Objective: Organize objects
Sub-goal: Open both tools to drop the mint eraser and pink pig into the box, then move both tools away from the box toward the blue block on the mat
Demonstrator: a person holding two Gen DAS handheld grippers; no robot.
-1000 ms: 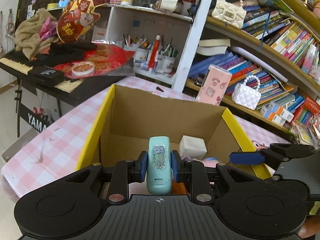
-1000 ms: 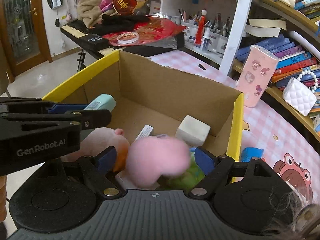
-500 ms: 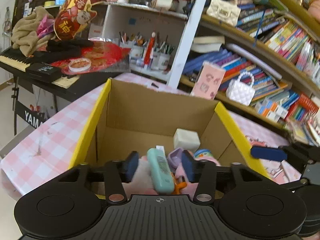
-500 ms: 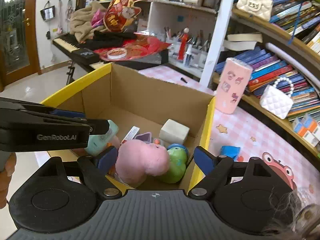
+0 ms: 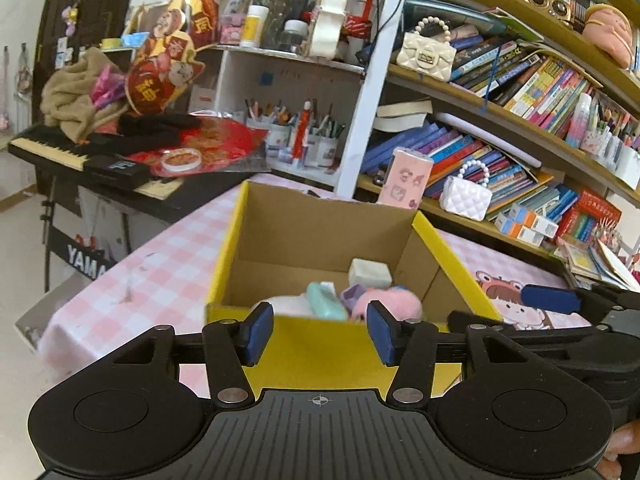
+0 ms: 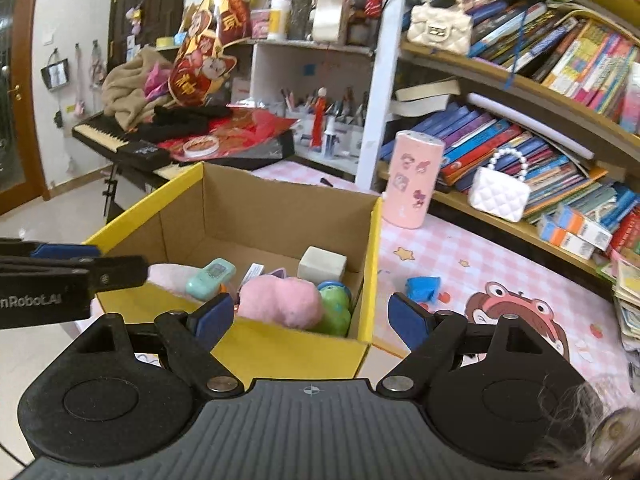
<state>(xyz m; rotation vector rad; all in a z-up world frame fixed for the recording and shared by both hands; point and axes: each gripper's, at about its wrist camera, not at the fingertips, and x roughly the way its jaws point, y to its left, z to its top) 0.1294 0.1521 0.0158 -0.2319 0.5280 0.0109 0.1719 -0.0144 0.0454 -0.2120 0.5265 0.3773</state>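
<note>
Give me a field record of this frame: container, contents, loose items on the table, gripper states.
container: cardboard box, yellow outside, open top, on pink checked tablecloth
contents: mint stapler, pink plush, green toy, white block
outside box: blue crumpled item, pink cylinder
left gripper: open, empty, in front of the box
right gripper: open, empty, in front of the box

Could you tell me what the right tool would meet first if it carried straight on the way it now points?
Probably the near yellow wall of the cardboard box, just ahead of the open right tool. If it cleared the rim, the pink plush toy inside would come next; depth is hard to judge.
</note>
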